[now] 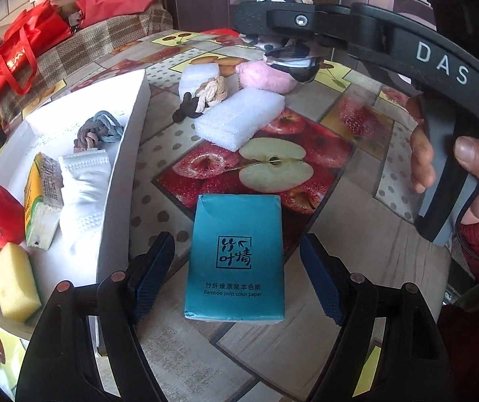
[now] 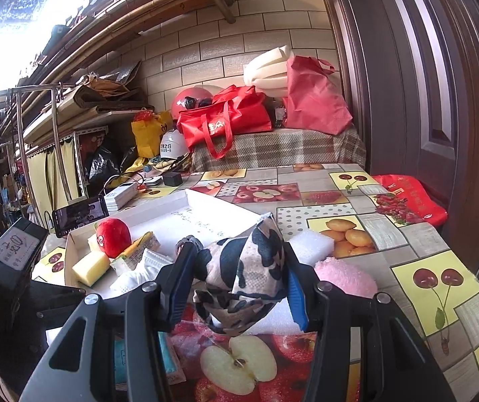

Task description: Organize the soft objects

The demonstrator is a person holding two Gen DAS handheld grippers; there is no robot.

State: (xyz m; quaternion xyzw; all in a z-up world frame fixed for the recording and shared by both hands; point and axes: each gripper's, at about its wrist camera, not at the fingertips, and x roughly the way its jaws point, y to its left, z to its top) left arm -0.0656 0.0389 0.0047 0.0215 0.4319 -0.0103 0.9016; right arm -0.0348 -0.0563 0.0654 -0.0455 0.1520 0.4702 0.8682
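Fruit-print table: right gripper clamps cow-print cloth, box next; left gripper spread around tissue pack.

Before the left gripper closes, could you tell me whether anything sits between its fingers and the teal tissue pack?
Nothing visible does. The teal tissue pack lies flat on the table between the open fingers of the left gripper, with bare tablecloth on both sides. The white tray stands further left.
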